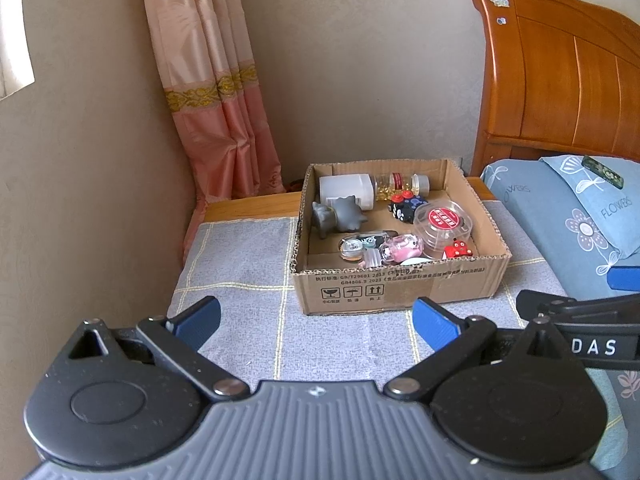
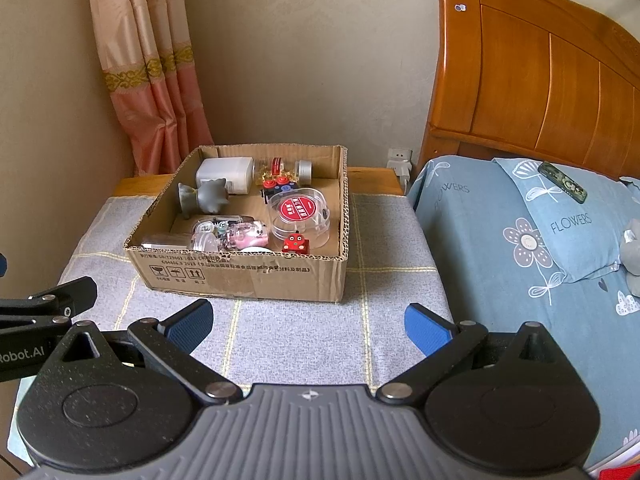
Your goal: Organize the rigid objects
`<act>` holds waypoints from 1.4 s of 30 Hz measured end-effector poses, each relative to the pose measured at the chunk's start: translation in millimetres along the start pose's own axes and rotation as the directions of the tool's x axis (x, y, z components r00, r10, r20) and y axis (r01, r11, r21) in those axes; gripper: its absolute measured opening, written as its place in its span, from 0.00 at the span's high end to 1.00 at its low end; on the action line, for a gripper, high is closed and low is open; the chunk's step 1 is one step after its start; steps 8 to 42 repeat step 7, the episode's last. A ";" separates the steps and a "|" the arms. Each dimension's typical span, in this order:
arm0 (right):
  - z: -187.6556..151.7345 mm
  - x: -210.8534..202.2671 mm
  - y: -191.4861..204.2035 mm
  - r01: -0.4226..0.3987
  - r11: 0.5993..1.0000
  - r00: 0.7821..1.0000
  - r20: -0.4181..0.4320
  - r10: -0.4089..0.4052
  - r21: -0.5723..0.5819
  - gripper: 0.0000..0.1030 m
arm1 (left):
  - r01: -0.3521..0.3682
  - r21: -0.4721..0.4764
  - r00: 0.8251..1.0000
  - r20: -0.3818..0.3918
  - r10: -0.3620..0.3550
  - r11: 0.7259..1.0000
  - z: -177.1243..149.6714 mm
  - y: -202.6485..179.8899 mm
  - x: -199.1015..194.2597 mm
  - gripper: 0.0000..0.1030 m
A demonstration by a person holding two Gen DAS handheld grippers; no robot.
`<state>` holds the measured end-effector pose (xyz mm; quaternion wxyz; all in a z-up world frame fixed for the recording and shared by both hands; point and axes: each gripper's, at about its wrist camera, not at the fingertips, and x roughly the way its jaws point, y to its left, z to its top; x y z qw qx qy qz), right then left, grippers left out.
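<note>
Left wrist view: your left gripper (image 1: 316,324) hangs wide open and empty, with the cardboard box (image 1: 396,286) of small items just ahead; your right gripper (image 2: 308,322) is likewise spread, empty, box (image 2: 240,278) ahead-left.

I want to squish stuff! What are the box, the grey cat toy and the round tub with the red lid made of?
The box looks like plain brown corrugated cardboard: matte, with wavy ridges along its cut top edge. The grey cat toy seems to be soft-looking matte rubber or vinyl, though it could be hard plastic. The round tub looks like clear, shiny hard plastic, since you can see through its walls.
</note>
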<state>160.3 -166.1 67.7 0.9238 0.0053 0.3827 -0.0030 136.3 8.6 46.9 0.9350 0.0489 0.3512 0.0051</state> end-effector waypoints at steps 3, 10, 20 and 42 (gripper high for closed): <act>-0.4 -0.2 0.1 -0.001 1.000 1.000 0.000 0.001 0.001 0.00 | 0.000 0.000 1.000 0.000 0.000 1.000 -0.1 0.0 0.0 0.01; -0.3 0.2 0.0 -0.001 1.000 1.000 -0.001 0.001 0.000 0.00 | 0.000 0.001 1.000 -0.001 0.000 1.000 1.0 -0.7 -0.6 0.01; -0.3 0.2 0.0 -0.001 1.000 1.000 -0.001 0.001 0.000 0.00 | 0.000 0.001 1.000 -0.001 0.000 1.000 1.0 -0.7 -0.6 0.01; -0.3 0.2 0.0 -0.001 1.000 1.000 -0.001 0.001 0.000 0.00 | 0.000 0.001 1.000 -0.001 0.000 1.000 1.0 -0.7 -0.6 0.01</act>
